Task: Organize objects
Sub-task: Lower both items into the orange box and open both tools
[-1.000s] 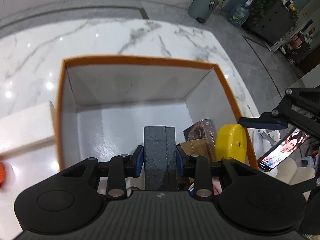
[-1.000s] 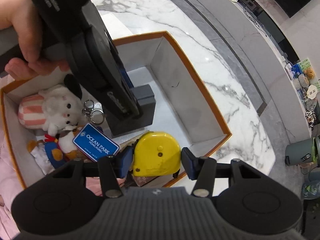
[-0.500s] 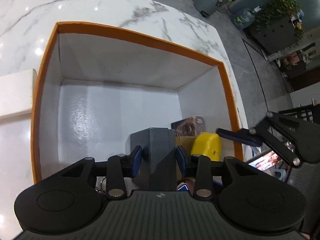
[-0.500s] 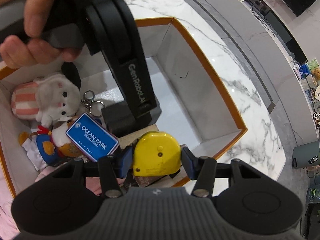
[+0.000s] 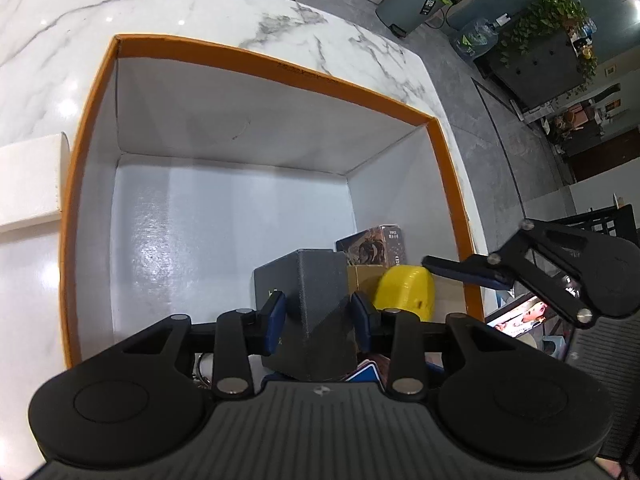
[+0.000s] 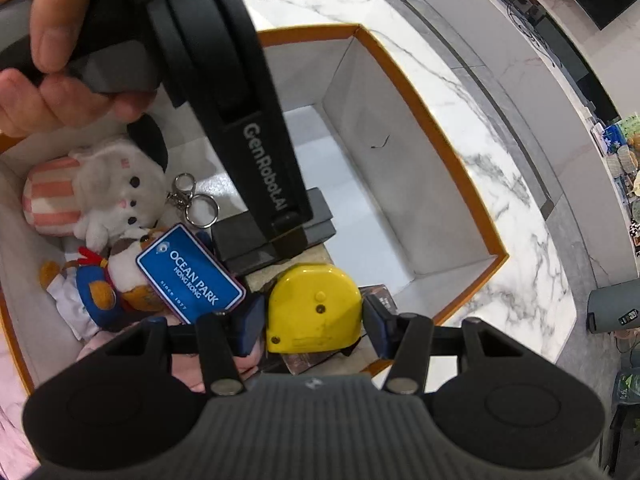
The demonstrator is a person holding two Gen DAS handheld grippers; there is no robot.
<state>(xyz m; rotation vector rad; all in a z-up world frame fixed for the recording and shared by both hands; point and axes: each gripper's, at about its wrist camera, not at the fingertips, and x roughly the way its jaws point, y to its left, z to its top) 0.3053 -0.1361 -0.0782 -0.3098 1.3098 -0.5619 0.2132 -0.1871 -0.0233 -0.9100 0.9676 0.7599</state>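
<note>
An orange-rimmed white box stands on the marble top; its rim also shows in the right wrist view. My left gripper is shut on a dark grey box, low inside the orange box near its floor; the grey box also shows in the right wrist view. My right gripper has its pads on both sides of a yellow tape measure, which rests on cartons at the box's near right corner; it also shows in the left wrist view.
In the box lie a white plush, a small plush with a blue "Ocean Park" tag, key rings and a brown carton. A white block sits left of the box. A phone screen glows at right.
My left gripper has lowered the dark grey box deeper into the orange box. My right gripper has also come down with the tape measure onto the cartons.
</note>
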